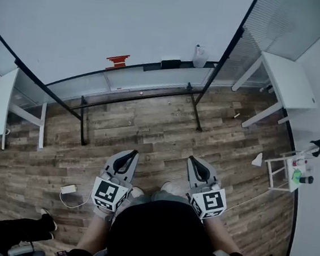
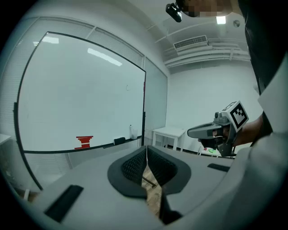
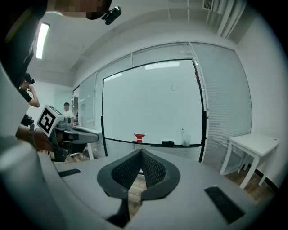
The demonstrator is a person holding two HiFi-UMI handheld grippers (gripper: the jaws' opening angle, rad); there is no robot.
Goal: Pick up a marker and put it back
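With pick-up not yet begun, we hold the left gripper (image 1: 131,154) and right gripper (image 1: 193,162) low in frame, both jaws together and empty, and must next reach, jaws apart, for what we take to be the marker (image 1: 117,61), red, on the whiteboard ledge (image 1: 143,68) upper left of centre.
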